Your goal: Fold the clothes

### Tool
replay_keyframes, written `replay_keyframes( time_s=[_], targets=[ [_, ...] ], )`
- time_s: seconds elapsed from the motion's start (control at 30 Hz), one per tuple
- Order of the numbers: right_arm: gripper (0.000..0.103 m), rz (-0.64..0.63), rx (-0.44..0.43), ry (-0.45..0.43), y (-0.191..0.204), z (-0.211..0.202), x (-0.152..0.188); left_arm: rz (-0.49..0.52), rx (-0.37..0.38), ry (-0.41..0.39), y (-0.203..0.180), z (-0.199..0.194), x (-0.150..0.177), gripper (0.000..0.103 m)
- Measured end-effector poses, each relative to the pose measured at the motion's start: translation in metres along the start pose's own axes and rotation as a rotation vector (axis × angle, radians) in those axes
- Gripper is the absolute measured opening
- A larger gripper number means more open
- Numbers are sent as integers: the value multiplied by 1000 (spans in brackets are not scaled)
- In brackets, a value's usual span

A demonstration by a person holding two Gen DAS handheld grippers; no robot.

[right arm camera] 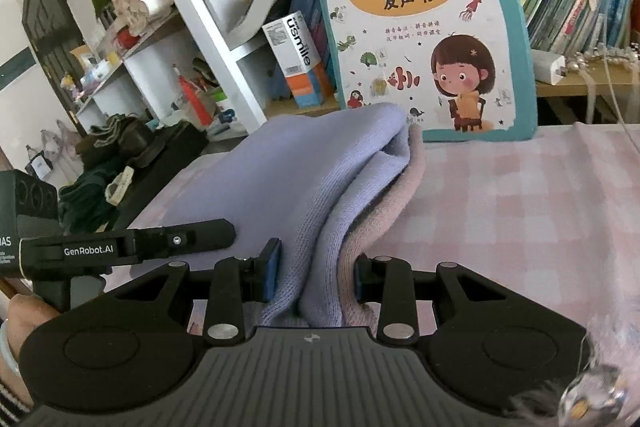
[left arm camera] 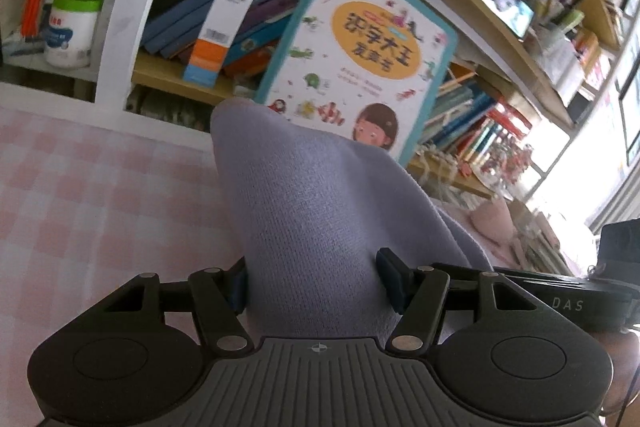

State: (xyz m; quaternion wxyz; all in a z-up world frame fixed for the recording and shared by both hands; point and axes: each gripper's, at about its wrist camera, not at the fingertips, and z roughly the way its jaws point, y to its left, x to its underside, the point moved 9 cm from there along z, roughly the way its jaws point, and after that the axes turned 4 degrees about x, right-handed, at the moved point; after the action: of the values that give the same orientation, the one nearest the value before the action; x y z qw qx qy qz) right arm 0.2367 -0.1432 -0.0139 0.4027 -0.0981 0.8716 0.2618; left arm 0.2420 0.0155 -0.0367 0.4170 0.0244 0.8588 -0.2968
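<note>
We hold the soft, limp lavender garment (right arm camera: 320, 183) near its edge; left gripper (left arm camera: 312, 281) and right gripper (right arm camera: 316, 275) jaws each clamp bunched cloth, which sags.

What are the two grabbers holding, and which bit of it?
Both hold the lilac knitted garment: the left gripper and right gripper each pinch a bunched edge between their fingers.
</note>
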Motion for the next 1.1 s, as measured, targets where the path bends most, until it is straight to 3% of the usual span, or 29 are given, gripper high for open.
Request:
replay_keyframes(
  time_s=[0.4, 0.83, 0.97, 1.1],
  targets=[
    [32, 40, -1, -10, -16, 54, -17, -11, -29, -20, 36, 33, -26, 63],
    [34, 81, -11, -2, -36, 68, -10, -26, -31, 10, 45, 49, -18, 65],
    [41, 79, 1, -15, -35, 65, -7, -40, -57, 0, 46, 47, -17, 74],
    [57, 62, 19, -22, -30, 57, -4, 23, -115, -40, 39, 33, -19, 80]
  ],
)
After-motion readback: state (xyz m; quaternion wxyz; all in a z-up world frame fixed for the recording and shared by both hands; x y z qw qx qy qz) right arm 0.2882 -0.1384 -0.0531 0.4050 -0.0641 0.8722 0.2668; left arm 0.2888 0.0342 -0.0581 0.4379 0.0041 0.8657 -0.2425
